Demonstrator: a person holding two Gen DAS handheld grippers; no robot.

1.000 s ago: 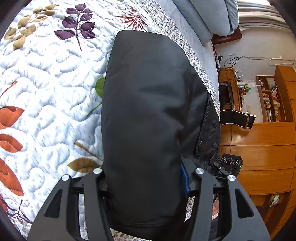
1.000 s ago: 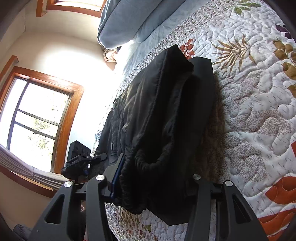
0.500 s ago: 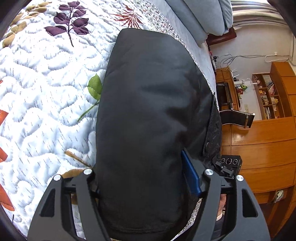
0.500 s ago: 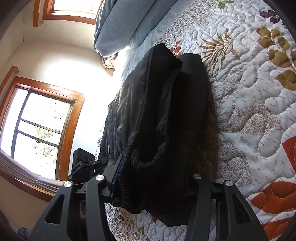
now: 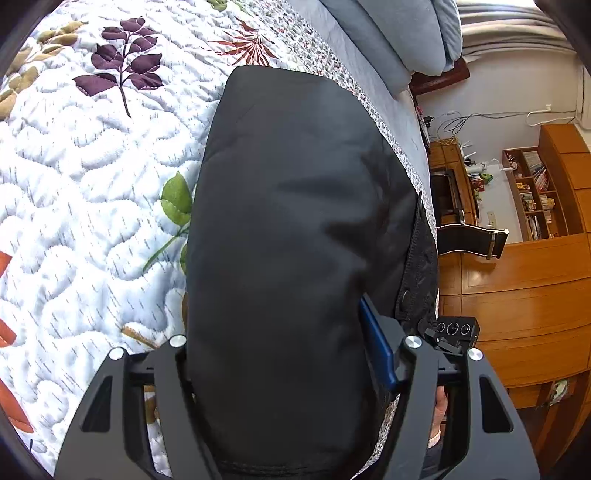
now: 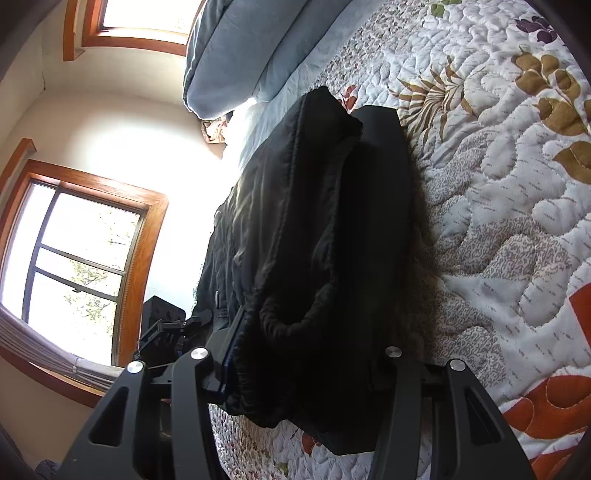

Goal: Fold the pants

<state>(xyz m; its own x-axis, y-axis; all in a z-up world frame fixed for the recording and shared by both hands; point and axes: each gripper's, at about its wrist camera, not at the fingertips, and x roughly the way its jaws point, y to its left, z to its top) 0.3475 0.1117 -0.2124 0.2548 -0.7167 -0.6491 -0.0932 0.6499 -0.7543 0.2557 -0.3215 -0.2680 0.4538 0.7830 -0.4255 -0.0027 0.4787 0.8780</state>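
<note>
Black pants [image 5: 295, 240], folded into a thick bundle, lie on the quilted bedspread [image 5: 92, 184] near the bed's edge. My left gripper [image 5: 280, 332] straddles one end of the bundle; its jaws are closing, the fabric bulges between them, and the face of the blue pad [image 5: 378, 350] shows bare beside the cloth. From the other end, the pants [image 6: 314, 240] show a gathered waistband on top. My right gripper [image 6: 310, 354] is shut on that end, its left pad against the fabric and its right fingertip hidden by cloth. The right gripper's body [image 5: 456, 330] shows past the bundle.
Blue-grey pillows [image 5: 399, 33] lie at the head of the bed. Wooden cabinets and shelves [image 5: 524, 295] stand beyond the bed's edge on one side, a window [image 6: 77, 266] on the other. Open quilt [image 6: 498, 221] stretches beside the pants. A person's hand [image 5: 437, 406] holds the right gripper.
The left gripper's jaws have widened around the bundle, baring more of the blue pad, and it has shifted a little along the bed. The right gripper keeps its grip and barely moves.
</note>
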